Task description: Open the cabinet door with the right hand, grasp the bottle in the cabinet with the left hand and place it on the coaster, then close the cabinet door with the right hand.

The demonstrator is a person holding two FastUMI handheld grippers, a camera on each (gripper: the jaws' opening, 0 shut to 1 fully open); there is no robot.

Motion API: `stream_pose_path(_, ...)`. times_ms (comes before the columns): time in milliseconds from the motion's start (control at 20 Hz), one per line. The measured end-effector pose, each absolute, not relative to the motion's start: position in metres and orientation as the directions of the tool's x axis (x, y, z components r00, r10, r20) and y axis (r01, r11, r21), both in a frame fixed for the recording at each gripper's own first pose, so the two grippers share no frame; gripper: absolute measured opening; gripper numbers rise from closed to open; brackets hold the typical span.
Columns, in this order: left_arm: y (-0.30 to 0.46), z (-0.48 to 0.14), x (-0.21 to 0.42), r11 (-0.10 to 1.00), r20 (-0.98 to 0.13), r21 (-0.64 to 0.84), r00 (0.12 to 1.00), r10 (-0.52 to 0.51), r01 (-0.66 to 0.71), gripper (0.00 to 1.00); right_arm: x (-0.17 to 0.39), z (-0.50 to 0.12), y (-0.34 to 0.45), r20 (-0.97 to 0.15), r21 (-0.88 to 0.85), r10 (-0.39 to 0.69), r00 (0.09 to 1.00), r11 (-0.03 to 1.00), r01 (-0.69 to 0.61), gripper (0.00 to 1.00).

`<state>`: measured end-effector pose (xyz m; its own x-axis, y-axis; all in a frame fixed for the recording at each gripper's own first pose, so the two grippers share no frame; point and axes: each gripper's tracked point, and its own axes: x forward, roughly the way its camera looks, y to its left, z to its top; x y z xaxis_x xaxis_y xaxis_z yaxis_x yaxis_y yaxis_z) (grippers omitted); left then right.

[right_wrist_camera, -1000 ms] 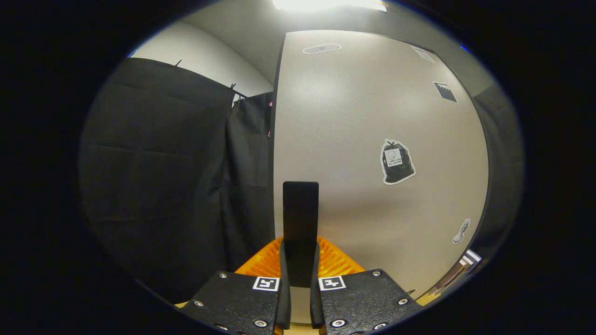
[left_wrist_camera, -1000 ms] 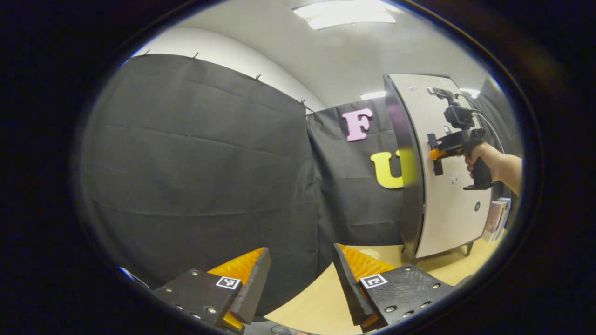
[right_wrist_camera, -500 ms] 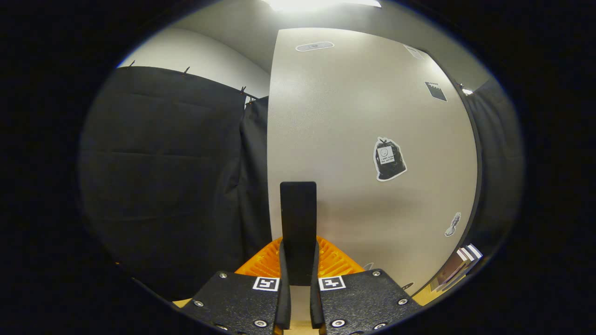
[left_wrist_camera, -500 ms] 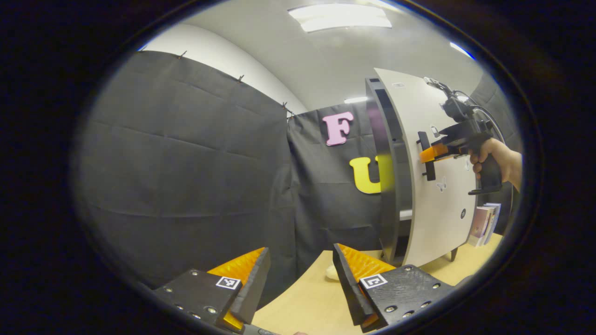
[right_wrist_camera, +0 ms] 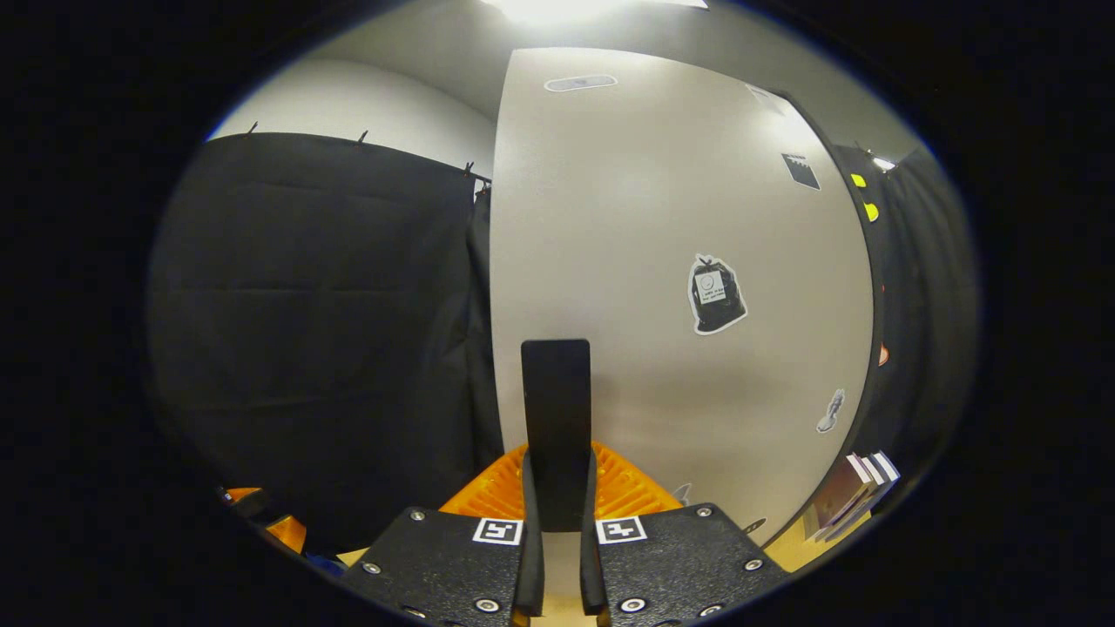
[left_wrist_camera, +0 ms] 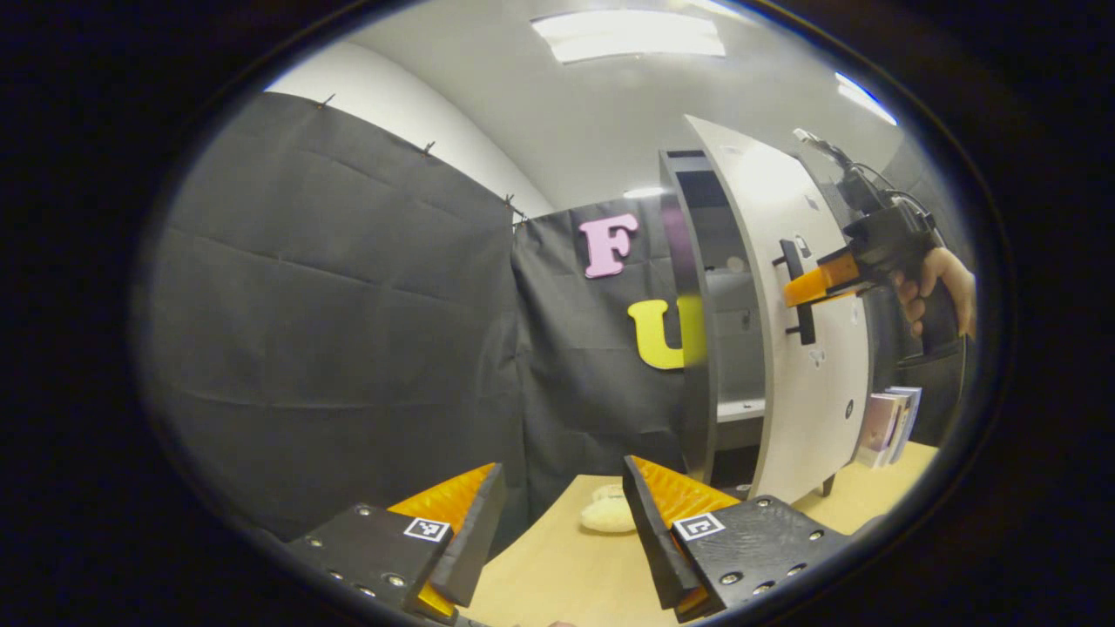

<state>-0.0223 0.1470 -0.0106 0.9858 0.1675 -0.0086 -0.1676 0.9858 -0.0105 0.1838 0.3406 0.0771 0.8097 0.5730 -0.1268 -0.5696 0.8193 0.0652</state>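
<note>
Between the fingers of the right gripper (right_wrist_camera: 557, 522), in the right gripper view, stands the dark upright door handle (right_wrist_camera: 556, 418), with both fingers pressed on it; the pale cabinet door (right_wrist_camera: 662, 287) rises just behind, a black bag sticker (right_wrist_camera: 716, 294) on it to the right and some books (right_wrist_camera: 858, 492) beyond its lower right edge. In the left gripper view the left gripper (left_wrist_camera: 562, 522) hangs over the wooden table (left_wrist_camera: 557, 575) with its fingers apart and nothing between them, a small pale object (left_wrist_camera: 607, 514) lying on the table just ahead. Farther off to its right, the door (left_wrist_camera: 788, 331) stands swung partly out from the cabinet (left_wrist_camera: 697, 331), the right gripper (left_wrist_camera: 797, 292) and a hand (left_wrist_camera: 936, 287) at the handle, and the shelf inside is partly visible, though I cannot make out the bottle or the coaster.
</note>
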Motion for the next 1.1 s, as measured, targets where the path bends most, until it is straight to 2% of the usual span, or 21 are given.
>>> stream_pose_path(100,0.138,-0.008,-0.019,0.988,-0.003,-0.011,0.988,0.154,-0.154,0.81,0.171,0.08,0.334,-0.13,0.071,0.585,0.801,0.811,-0.581,0.17)
stream_pose_path(200,0.128,-0.007,-0.015,0.99,0.001,-0.014,0.99,0.141,-0.141,0.77,0.165,0.077,0.326,-0.132,0.072,0.592,0.795,0.806,-0.588,0.17)
stream_pose_path(250,0.129,-0.007,-0.018,0.991,0.002,-0.015,0.991,0.134,-0.134,0.81,0.163,0.077,0.323,-0.133,0.071,0.595,0.793,0.803,-0.591,0.17)
stream_pose_path(350,0.126,-0.006,-0.019,0.993,0.004,-0.013,0.993,0.12,-0.12,0.77,0.158,0.078,0.317,-0.134,0.072,0.6,0.788,0.799,-0.597,0.17)
stream_pose_path(400,0.125,-0.005,-0.018,0.994,0.006,-0.011,0.994,0.113,-0.113,0.81,0.155,0.078,0.313,-0.134,0.074,0.604,0.786,0.797,-0.6,0.17)
stream_pose_path(500,0.119,0.001,-0.02,0.995,0.007,-0.006,0.995,0.099,-0.099,0.77,0.15,0.078,0.305,-0.135,0.079,0.611,0.78,0.791,-0.606,0.17)
stream_pose_path(550,0.115,0.004,-0.021,0.996,0.007,-0.005,0.996,0.091,-0.091,0.81,0.147,0.078,0.301,-0.135,0.081,0.614,0.777,0.789,-0.609,0.17)
stream_pose_path(600,0.109,0.005,-0.019,0.996,0.007,-0.005,0.996,0.084,-0.084,0.77,0.144,0.079,0.297,-0.134,0.083,0.618,0.775,0.786,-0.612,0.17)
stream_pose_path(700,0.088,0.001,-0.012,0.997,0.008,-0.004,0.997,0.071,-0.071,0.81,0.139,0.079,0.289,-0.133,0.09,0.625,0.769,0.781,-0.619,0.17)
stream_pose_path(1100,0.052,0.009,-0.006,1.0,0.017,-0.002,1.0,0.009,-0.009,0.77,0.118,0.082,0.254,-0.123,0.097,0.636,0.762,0.771,-0.629,0.17)
